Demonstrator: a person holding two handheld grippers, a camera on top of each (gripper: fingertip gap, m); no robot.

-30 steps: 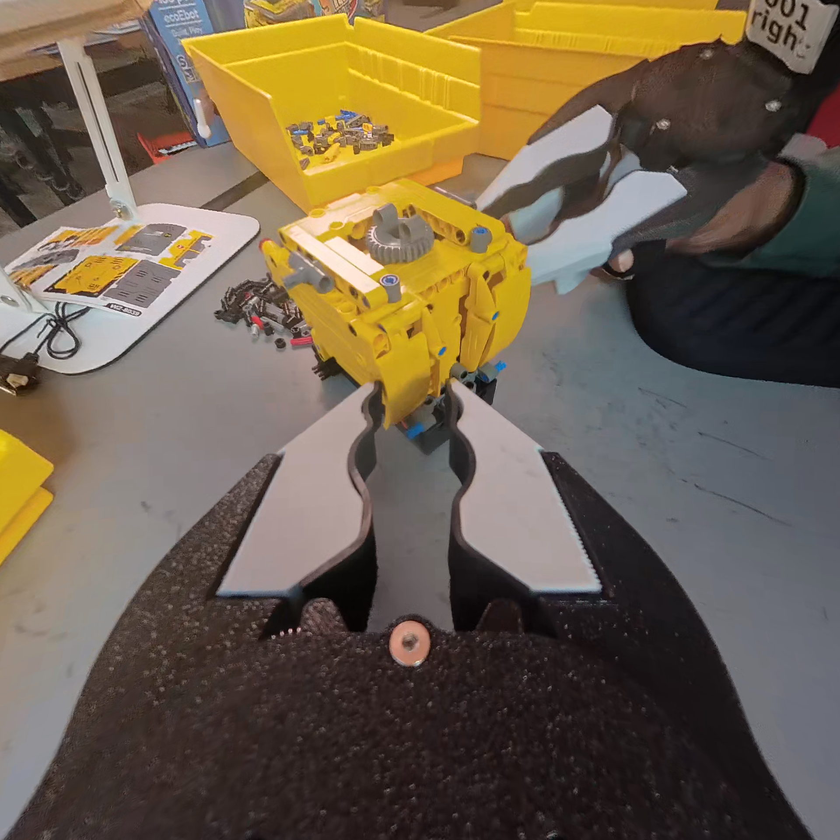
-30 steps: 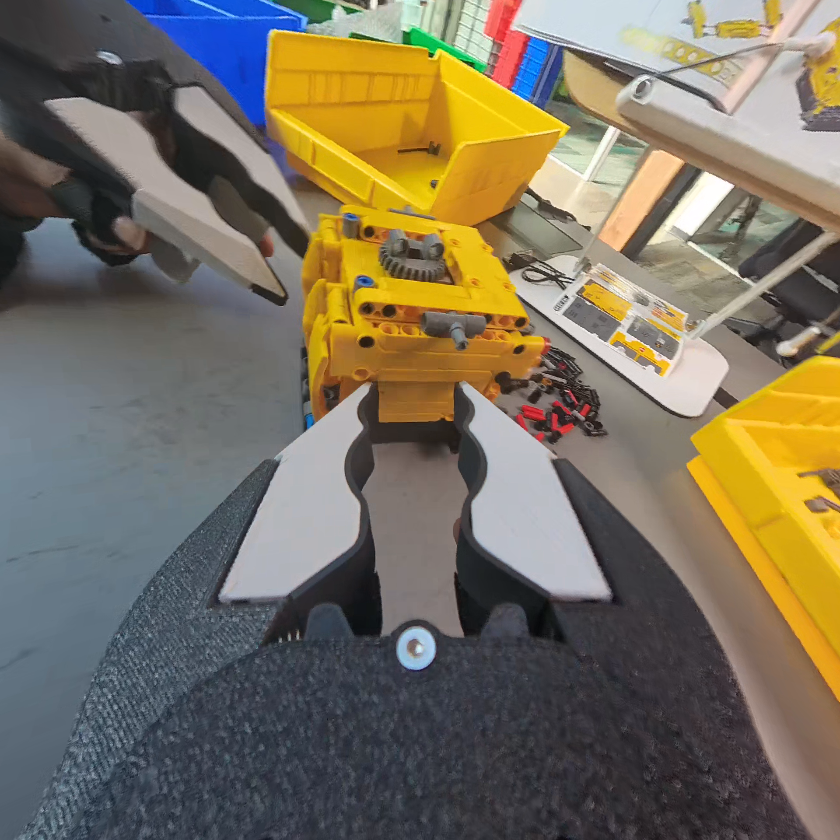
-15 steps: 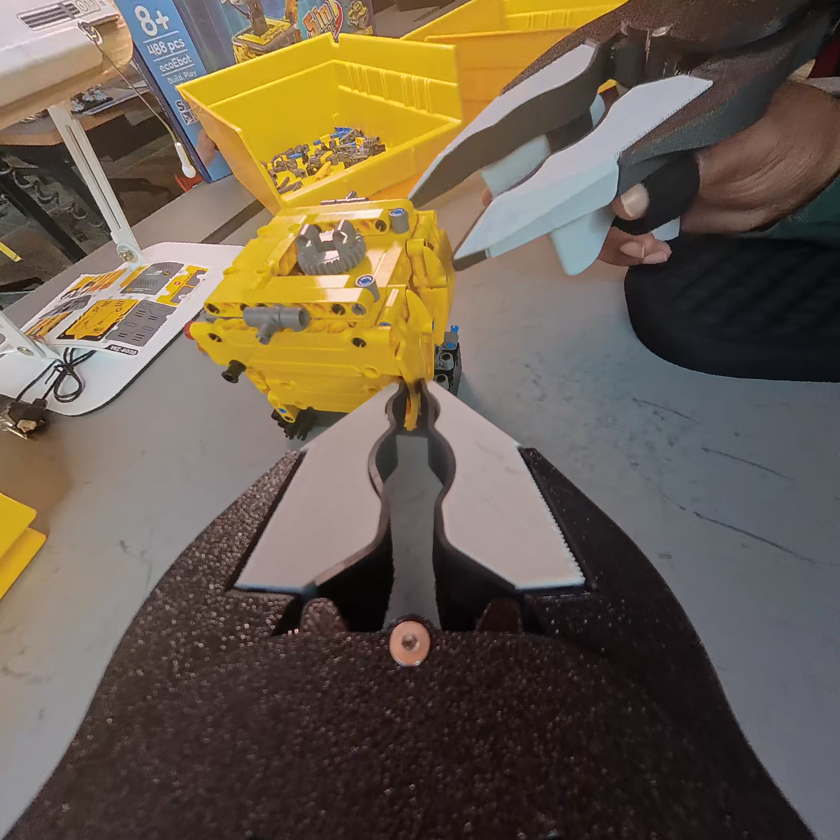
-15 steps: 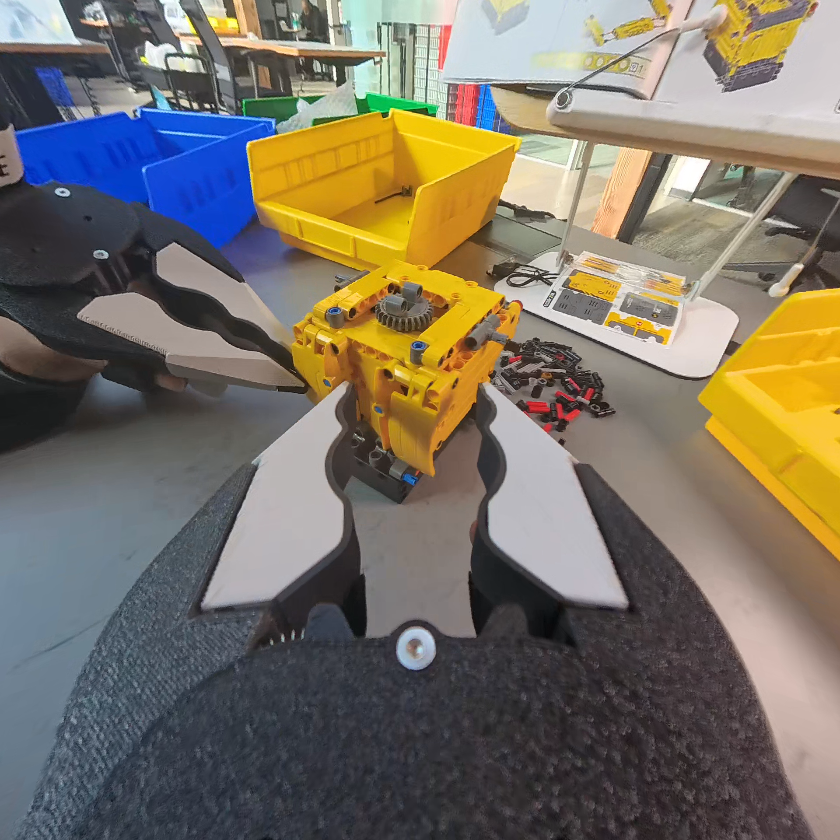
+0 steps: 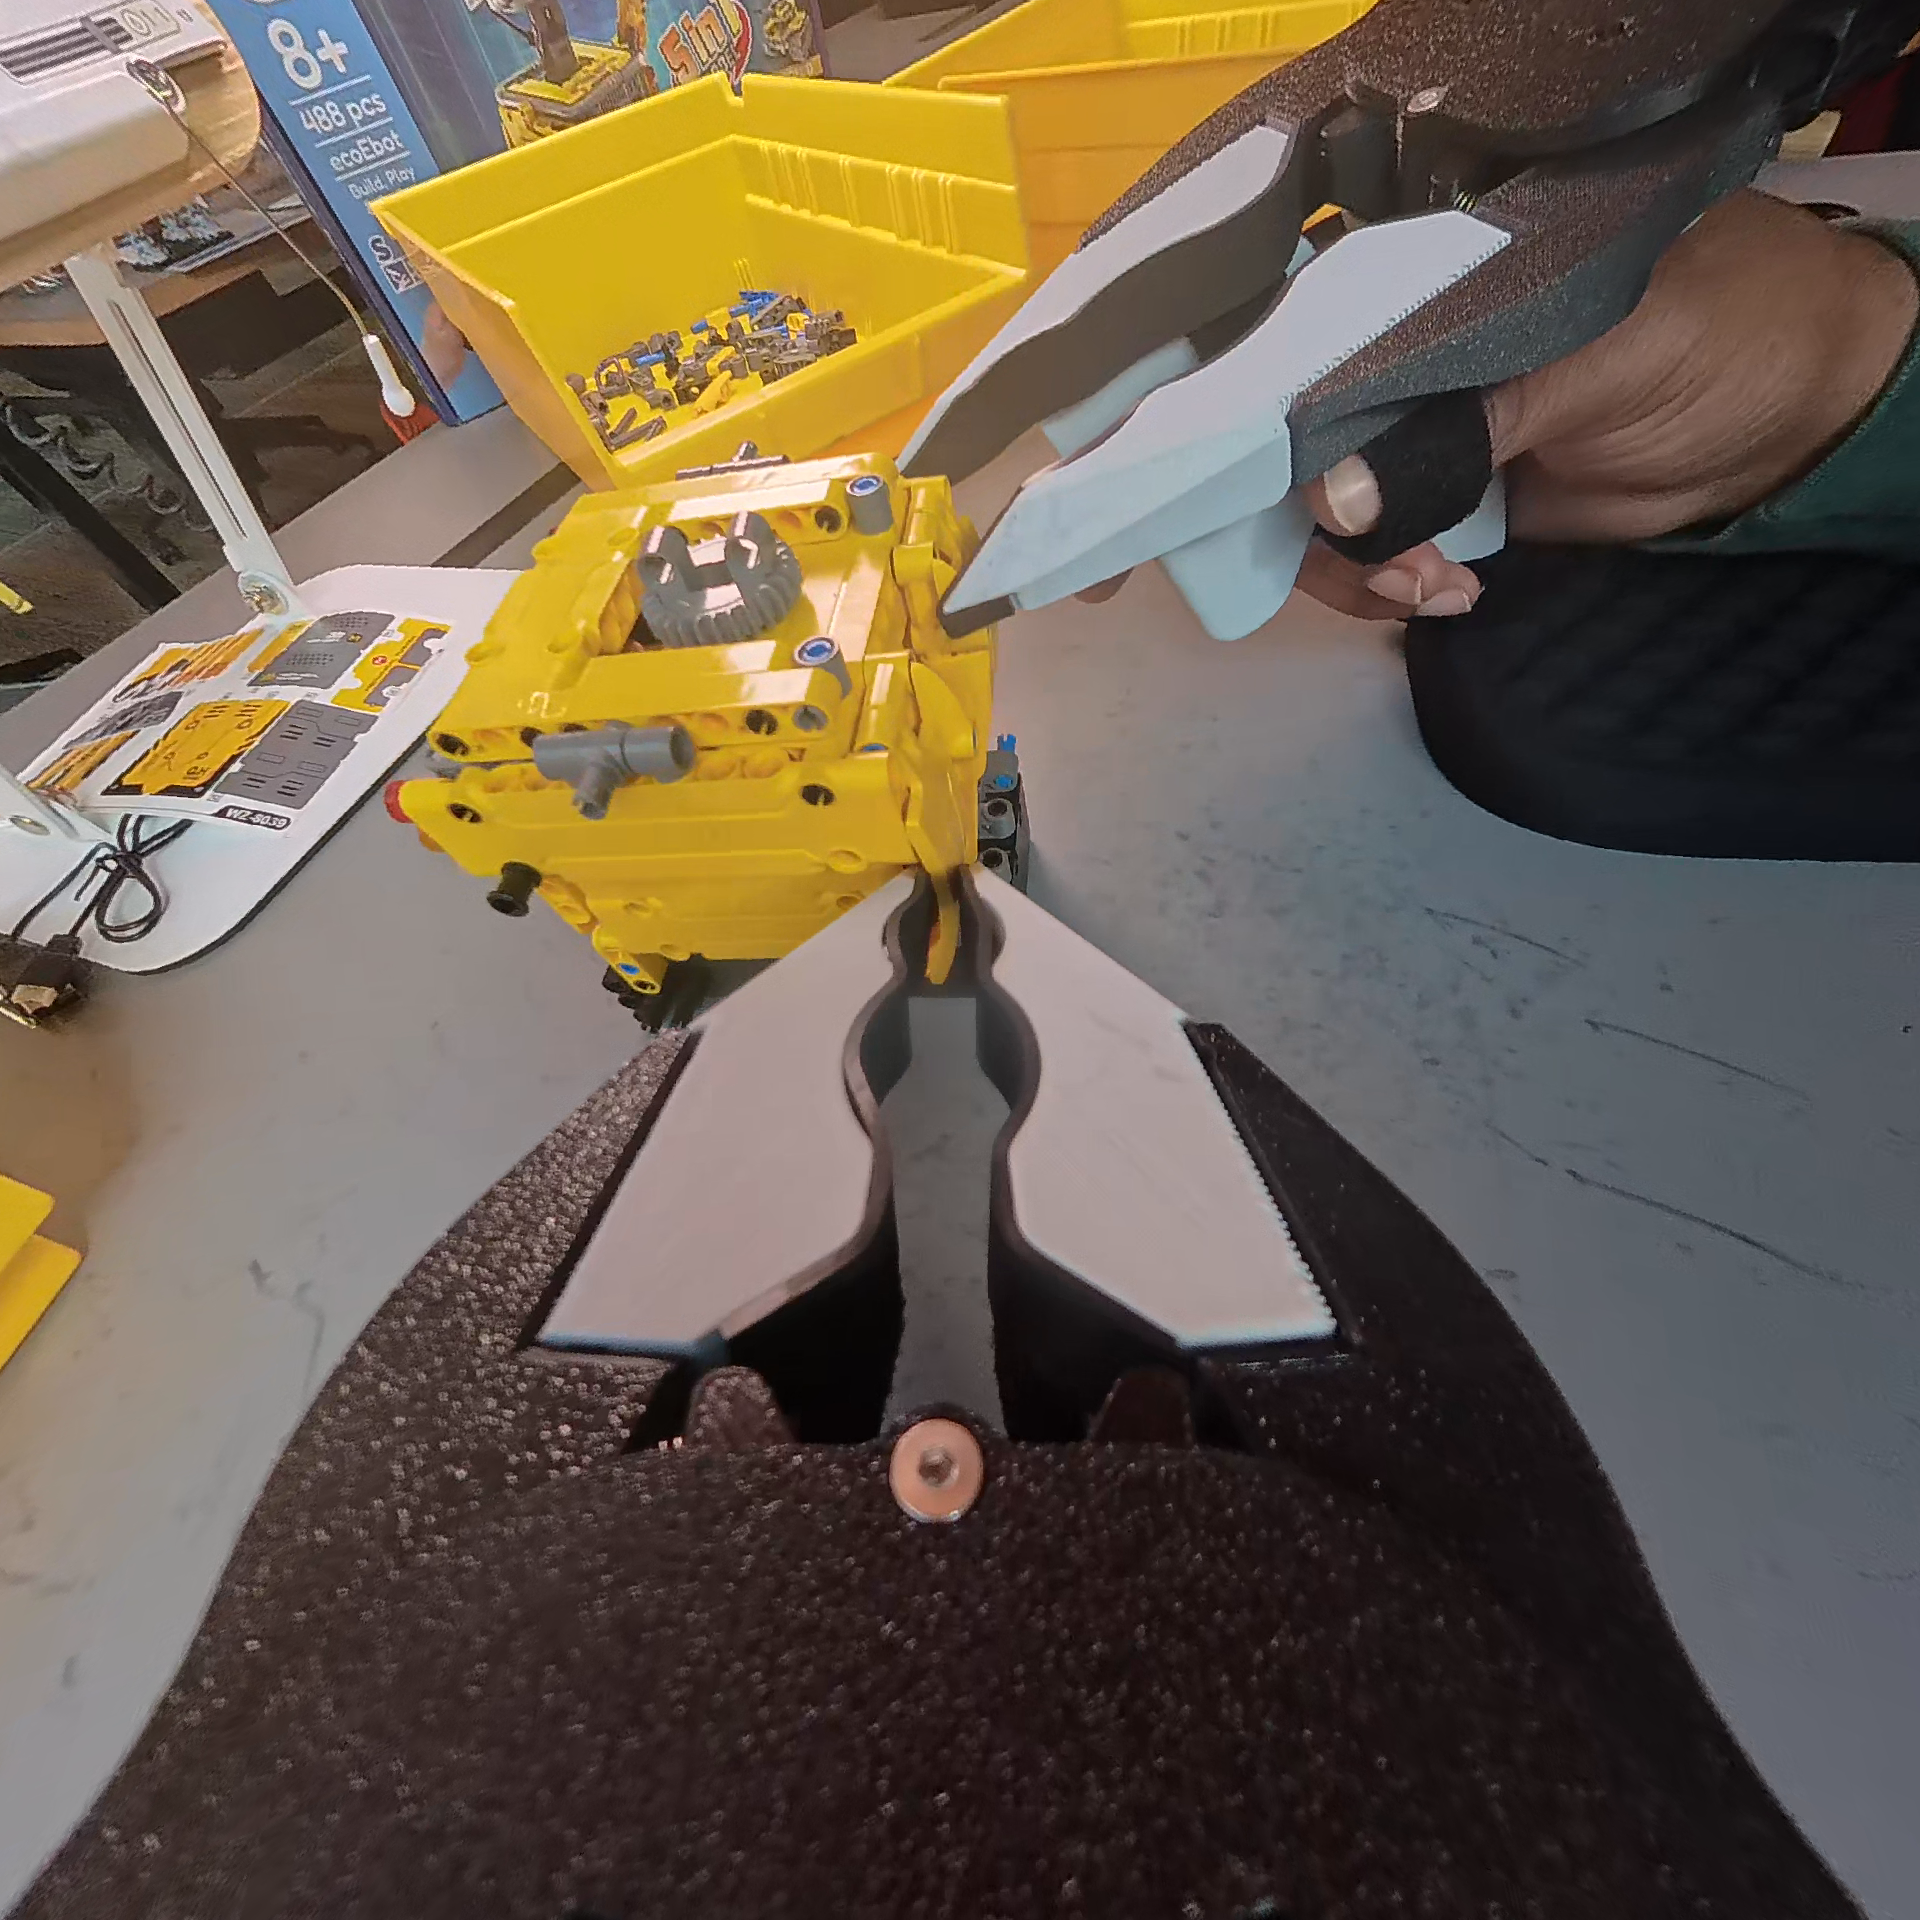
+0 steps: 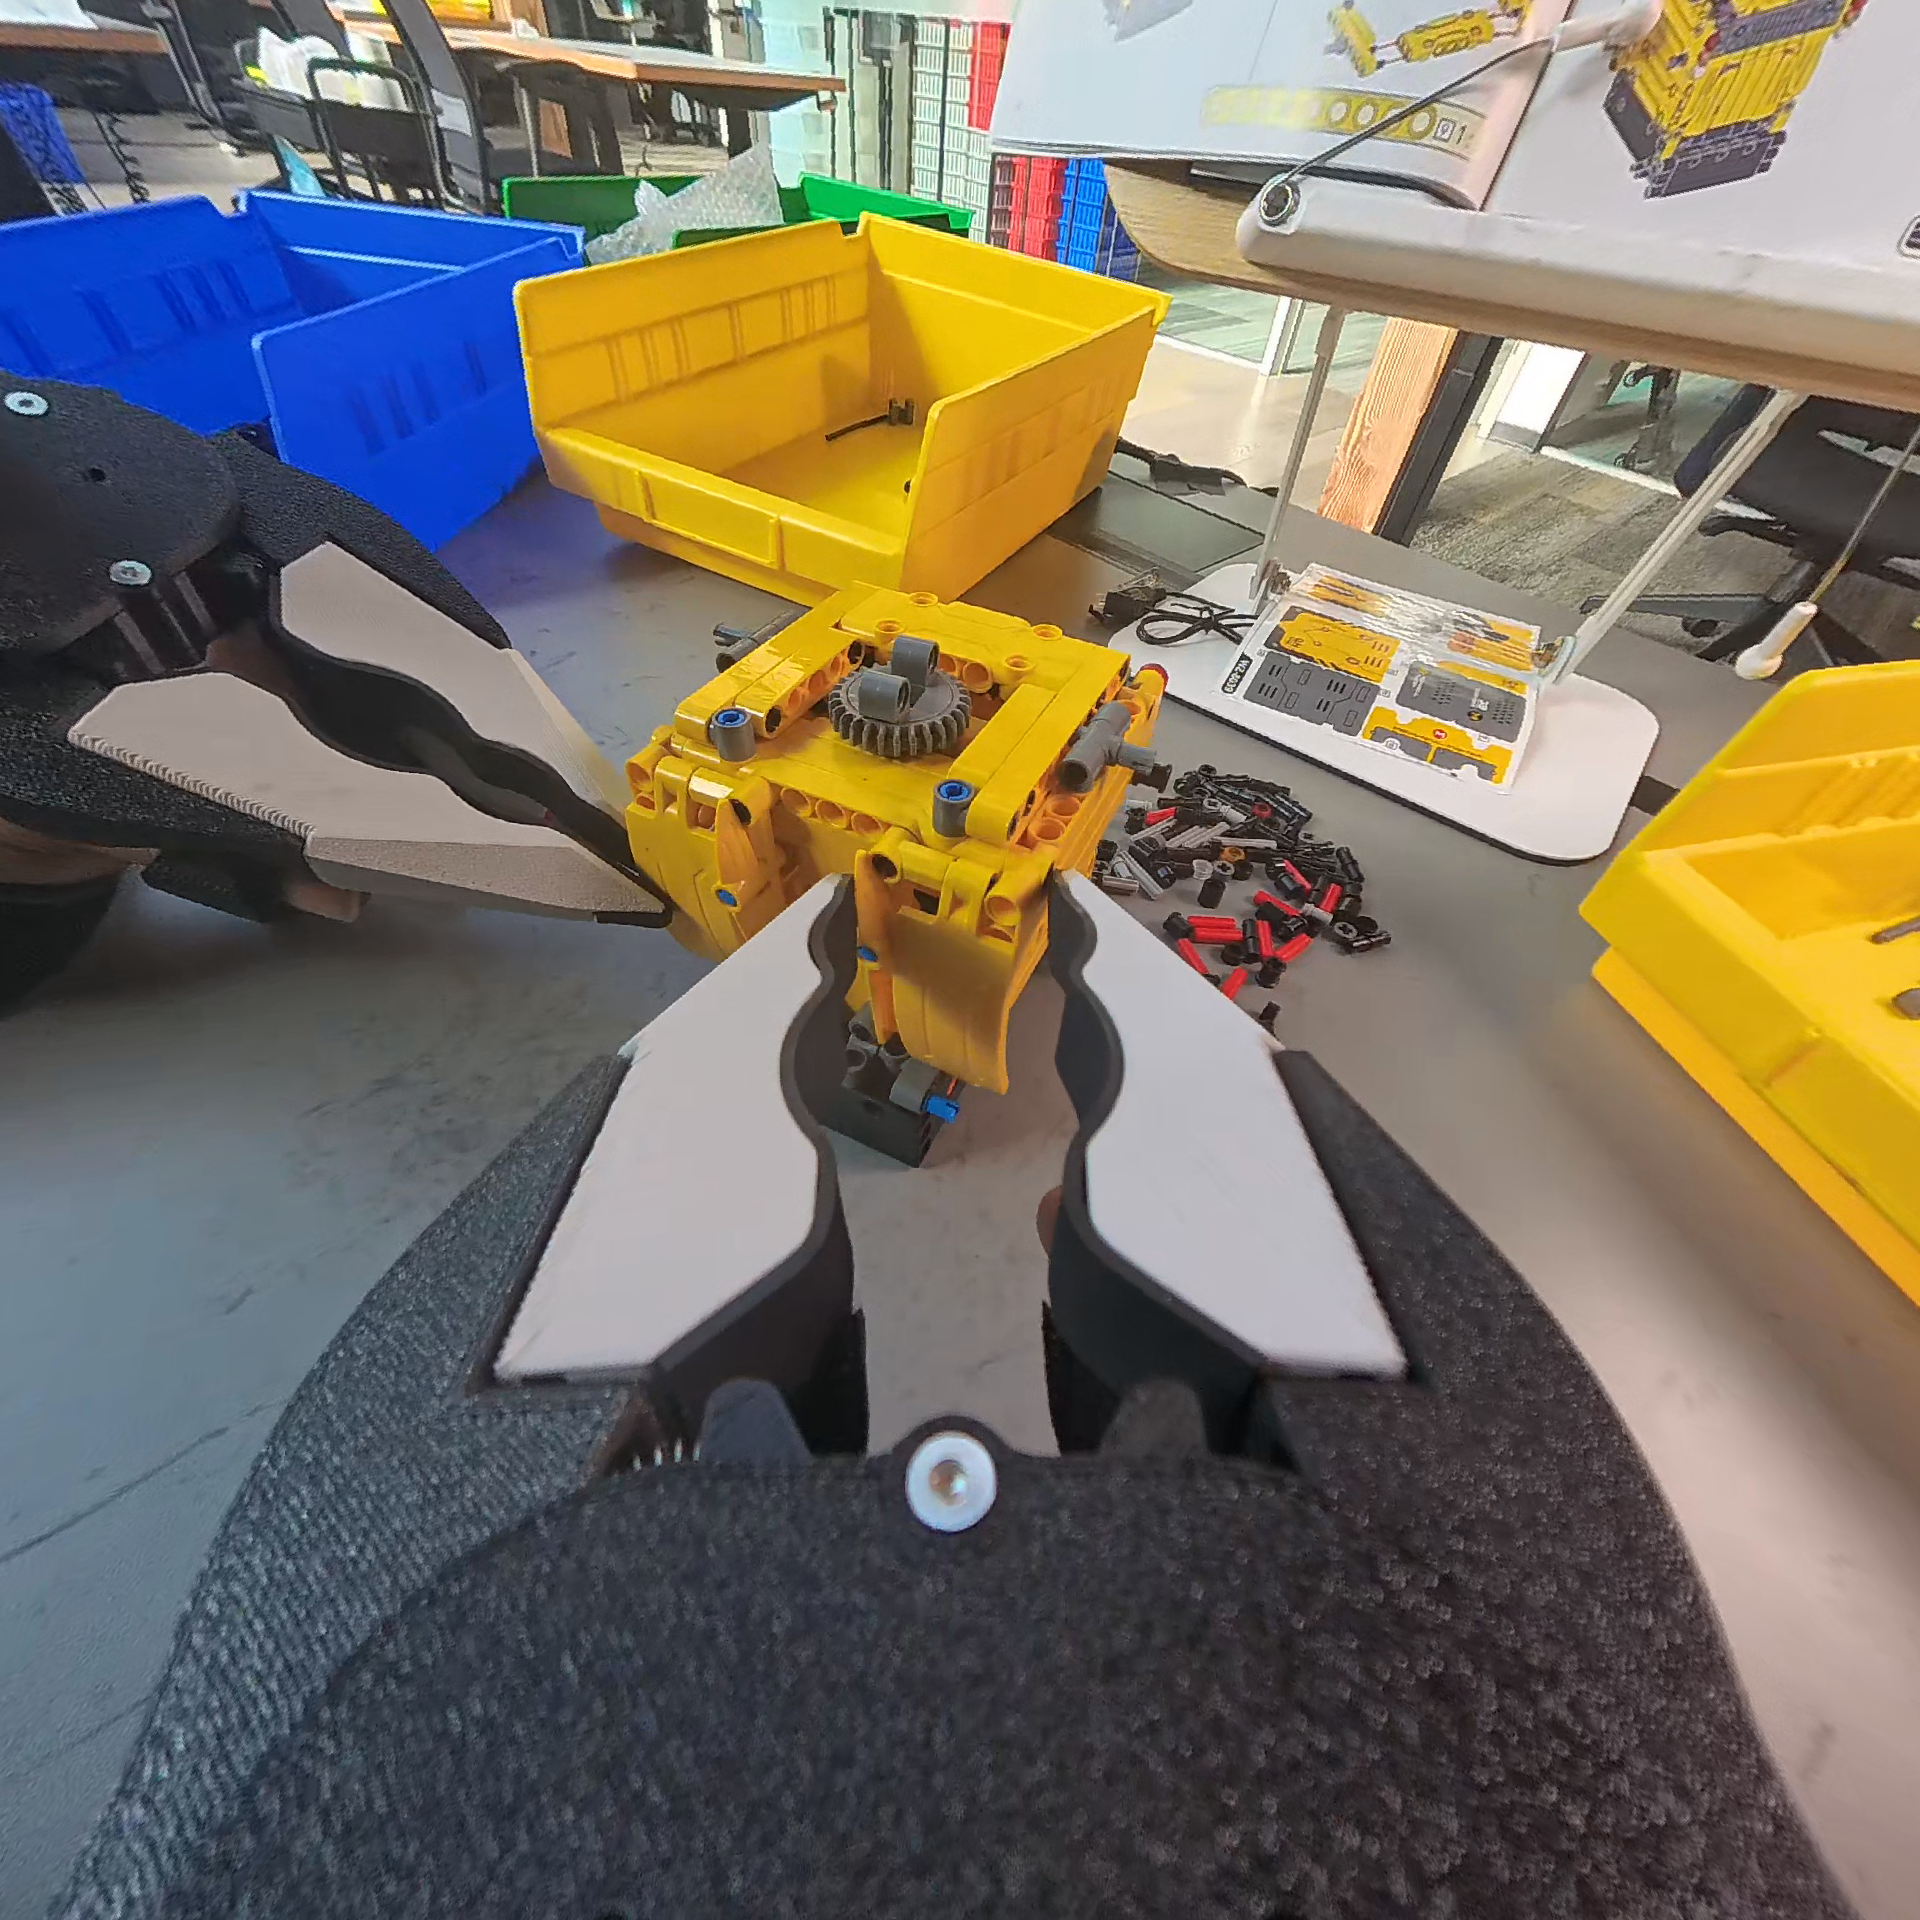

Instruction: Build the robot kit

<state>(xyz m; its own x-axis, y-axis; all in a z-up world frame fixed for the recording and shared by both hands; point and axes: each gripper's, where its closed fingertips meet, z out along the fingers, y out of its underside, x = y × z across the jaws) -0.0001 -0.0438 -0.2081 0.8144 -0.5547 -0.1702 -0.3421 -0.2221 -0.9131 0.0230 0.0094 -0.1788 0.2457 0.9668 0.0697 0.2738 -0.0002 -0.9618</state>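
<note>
A yellow brick-built model (image 5: pixel 727 727), blocky and topped by a grey bevel gear (image 5: pixel 715 587), stands on the grey worktop (image 5: pixel 1455 1039) between the two grippers. The left gripper (image 5: pixel 940 904) is pinched nearly closed on a thin yellow curved panel at the model's near right corner. The right gripper (image 6: pixel 951 894) is spread wide, its fingers set on either side of a yellow panel at another corner; whether they touch it cannot be told.

Just beside the model lies a scatter of small black, red and grey connector pins (image 6: pixel 1236 873). Behind it sits a yellow bin (image 5: pixel 727 281) holding small loose parts, and another yellow bin (image 6: pixel 831 416) that is almost bare. A sticker sheet (image 6: pixel 1382 686) rests on the white base of a stand, with blue bins (image 6: pixel 260 312) farther off.
</note>
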